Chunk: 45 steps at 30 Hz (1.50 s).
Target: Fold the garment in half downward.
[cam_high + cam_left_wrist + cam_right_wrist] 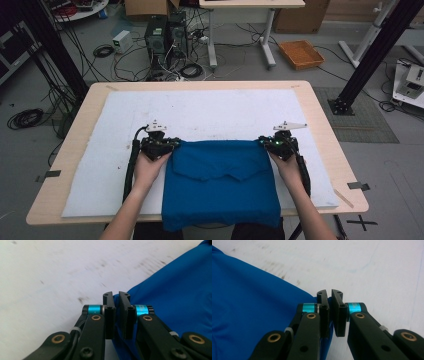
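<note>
High view: folded blue cloth garment (220,180) lies on the white foam mat (210,107) at the near table edge, its near hem hanging over that edge. Its far fold edge runs left to right, with the long axis roughly across the table. Left gripper (161,145) is clenched on the far-left corner, right gripper (280,143) clenched on the far-right corner; both gripper views show blue fabric pinched between the jaws. Bare mat lies ahead and on both sides, bordered by the light wooden table (320,115) rim.
</note>
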Tool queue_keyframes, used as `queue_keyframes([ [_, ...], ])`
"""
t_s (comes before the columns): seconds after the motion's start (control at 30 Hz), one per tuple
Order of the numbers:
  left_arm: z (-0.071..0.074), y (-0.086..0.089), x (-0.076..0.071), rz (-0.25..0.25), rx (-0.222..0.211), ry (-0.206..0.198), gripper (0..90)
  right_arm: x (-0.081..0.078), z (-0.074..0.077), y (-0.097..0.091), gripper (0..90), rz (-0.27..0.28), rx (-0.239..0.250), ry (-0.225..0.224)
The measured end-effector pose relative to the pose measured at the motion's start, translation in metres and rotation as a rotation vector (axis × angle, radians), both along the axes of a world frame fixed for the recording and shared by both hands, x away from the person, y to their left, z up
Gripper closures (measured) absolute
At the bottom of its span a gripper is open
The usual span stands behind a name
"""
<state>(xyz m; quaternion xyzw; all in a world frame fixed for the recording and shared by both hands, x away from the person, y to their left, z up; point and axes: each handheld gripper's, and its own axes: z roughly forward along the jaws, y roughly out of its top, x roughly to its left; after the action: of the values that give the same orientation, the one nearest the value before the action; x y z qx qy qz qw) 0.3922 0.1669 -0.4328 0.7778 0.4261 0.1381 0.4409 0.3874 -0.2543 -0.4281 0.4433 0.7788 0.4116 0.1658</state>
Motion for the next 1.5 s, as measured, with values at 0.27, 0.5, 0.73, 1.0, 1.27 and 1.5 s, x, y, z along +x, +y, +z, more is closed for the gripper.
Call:
queue_keyframes([
  [0.27, 0.002, -0.001, 0.027, 0.013, 0.019, -0.009, 83.6, 0.029, 0.0, 0.006, 85.5, -0.029, -0.007, 0.005],
  [0.5, -0.001, -0.001, 0.034, 0.025, 0.012, 0.003, 83.1, 0.038, -0.003, 0.006, 85.2, -0.027, -0.017, 0.016],
  [0.73, -0.001, -0.002, 0.034, 0.032, 0.022, -0.003, 82.9, 0.041, -0.004, 0.007, 85.1, -0.019, -0.026, 0.016],
  [1.0, -0.001, -0.002, 0.034, 0.033, 0.02, -0.002, 82.9, 0.044, -0.006, 0.008, 84.7, -0.019, -0.036, 0.008],
  [1.27, 0.005, 0.003, 0.03, 0.068, 0.048, 0.0, 66.4, 0.04, -0.002, 0.006, 68.4, -0.056, -0.044, -0.004],
  [1.5, 0.012, 0.01, 0.006, 0.038, 0.048, -0.017, 53.3, 0.016, 0.012, 0.002, 60.3, -0.046, -0.039, -0.07],
])
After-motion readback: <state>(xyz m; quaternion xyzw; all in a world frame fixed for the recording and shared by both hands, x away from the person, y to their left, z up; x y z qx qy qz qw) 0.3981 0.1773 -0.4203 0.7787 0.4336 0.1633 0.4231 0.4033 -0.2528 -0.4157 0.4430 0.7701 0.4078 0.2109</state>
